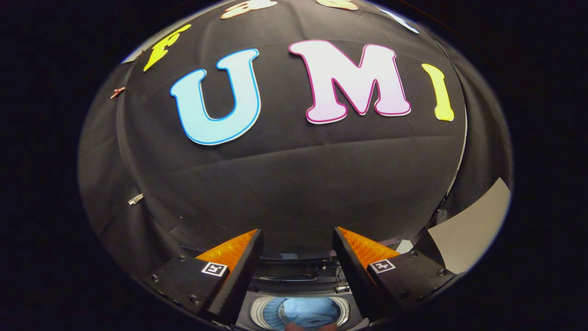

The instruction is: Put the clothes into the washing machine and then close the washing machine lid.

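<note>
Two fingers of the gripper are standing spread apart, pinching nothing, above the round steel drum of the open top-loading washing machine; light blue crumpled clothes are lying inside it, between the fingers.

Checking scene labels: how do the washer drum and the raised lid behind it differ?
1. The drum is a round, shiny, ribbed opening; the lid is a flat dark panel.
2. The drum holds a blue cloth; the lid holds nothing.
3. The drum faces up; the lid stands up behind it.

Both lie between the fingers of the open, empty gripper.
</note>
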